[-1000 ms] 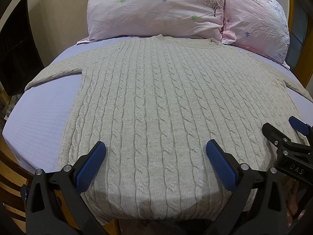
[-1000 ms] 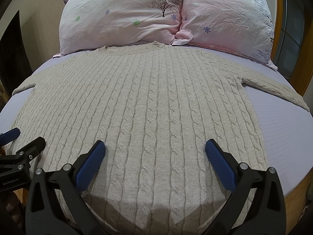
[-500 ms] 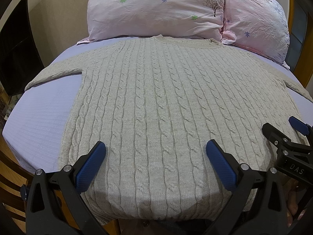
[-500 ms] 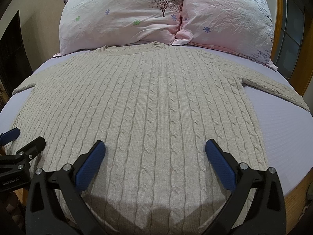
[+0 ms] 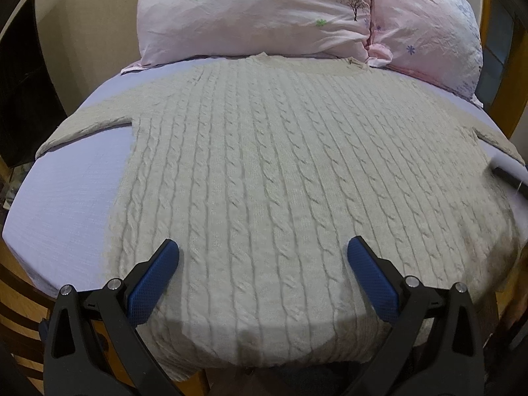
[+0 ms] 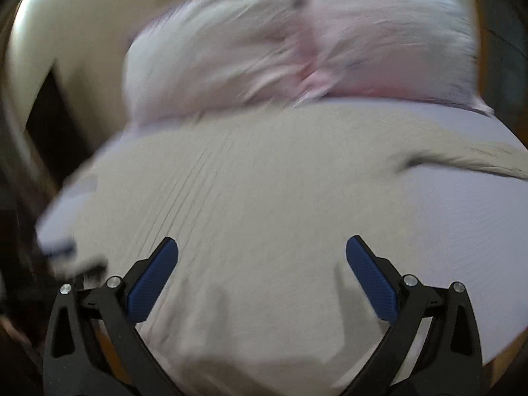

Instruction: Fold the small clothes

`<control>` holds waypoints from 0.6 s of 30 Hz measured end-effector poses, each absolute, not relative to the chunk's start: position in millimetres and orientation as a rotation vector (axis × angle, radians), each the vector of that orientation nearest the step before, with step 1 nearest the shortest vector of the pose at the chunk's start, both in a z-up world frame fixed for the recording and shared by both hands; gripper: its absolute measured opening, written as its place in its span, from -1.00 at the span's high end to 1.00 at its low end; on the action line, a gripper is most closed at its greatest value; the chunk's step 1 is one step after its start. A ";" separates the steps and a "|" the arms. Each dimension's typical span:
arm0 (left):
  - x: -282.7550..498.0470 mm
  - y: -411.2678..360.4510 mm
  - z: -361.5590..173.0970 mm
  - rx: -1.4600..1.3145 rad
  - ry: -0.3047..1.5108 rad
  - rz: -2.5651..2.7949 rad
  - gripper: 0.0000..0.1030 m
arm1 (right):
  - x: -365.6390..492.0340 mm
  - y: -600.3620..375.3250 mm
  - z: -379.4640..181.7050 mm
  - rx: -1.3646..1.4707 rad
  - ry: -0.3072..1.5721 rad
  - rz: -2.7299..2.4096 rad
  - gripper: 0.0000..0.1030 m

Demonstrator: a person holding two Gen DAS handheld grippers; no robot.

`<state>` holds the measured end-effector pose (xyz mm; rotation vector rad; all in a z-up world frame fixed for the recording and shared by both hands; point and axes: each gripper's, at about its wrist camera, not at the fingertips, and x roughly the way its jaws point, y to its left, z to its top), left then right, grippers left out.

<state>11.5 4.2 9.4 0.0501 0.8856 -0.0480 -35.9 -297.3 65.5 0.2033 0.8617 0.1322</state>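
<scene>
A beige cable-knit sweater [image 5: 270, 171] lies flat on the bed, neck toward the pillows, both sleeves spread out. My left gripper [image 5: 263, 264] is open and empty, hovering over the sweater's bottom hem. My right gripper [image 6: 262, 264] is open and empty over the sweater's right half [image 6: 250, 204]; its view is heavily motion-blurred. The right sleeve [image 6: 468, 160] stretches off to the right. A dark blurred streak at the right edge of the left wrist view [image 5: 508, 178] looks like part of the right gripper.
Two pink floral pillows [image 5: 257, 13] stand at the head of the bed. The lilac sheet [image 5: 69, 191] shows on both sides of the sweater. Wooden bed frame [image 5: 19, 316] edges the near side. A dark panel [image 5: 23, 85] stands at the left.
The right gripper has swung quickly forward and to the right, blurring its view, and left its earlier spot at the left view's lower right. The left gripper has barely moved.
</scene>
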 end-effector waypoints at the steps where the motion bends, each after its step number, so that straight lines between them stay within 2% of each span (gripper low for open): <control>1: 12.5 7.5 12.1 0.052 0.868 -0.039 -0.97 | -30.3 -321.3 74.7 0.226 0.837 0.065 -0.96; 4: 19.2 23.7 28.1 0.057 0.739 0.013 -0.97 | -8.0 -422.0 91.4 0.359 0.786 -0.199 -0.95; 5: 21.1 28.8 32.8 0.053 0.701 0.029 -0.97 | 0.8 -459.2 90.5 0.427 0.795 -0.283 -0.79; 6: 26.3 37.6 39.2 0.041 0.660 0.052 -0.97 | 6.0 -481.1 88.3 0.471 0.804 -0.326 -0.40; 8: 36.1 50.1 46.3 0.017 0.630 0.062 -0.97 | 16.9 -540.7 77.8 0.607 0.832 -0.454 0.01; 11: 59.0 74.9 53.2 -0.065 0.611 0.030 -0.97 | 25.8 -616.7 52.7 0.803 0.857 -0.619 0.07; 14: 64.4 91.2 54.3 -0.129 0.597 0.001 -0.97 | 26.4 -648.3 36.0 0.862 0.874 -0.722 0.12; 16: 67.8 106.4 55.1 -0.184 0.586 -0.003 -0.97 | 25.2 -663.0 32.0 0.915 0.834 -0.749 0.23; 18: 68.5 122.1 55.3 -0.228 0.576 0.020 -0.97 | 27.2 -669.3 29.1 0.948 0.811 -0.766 0.43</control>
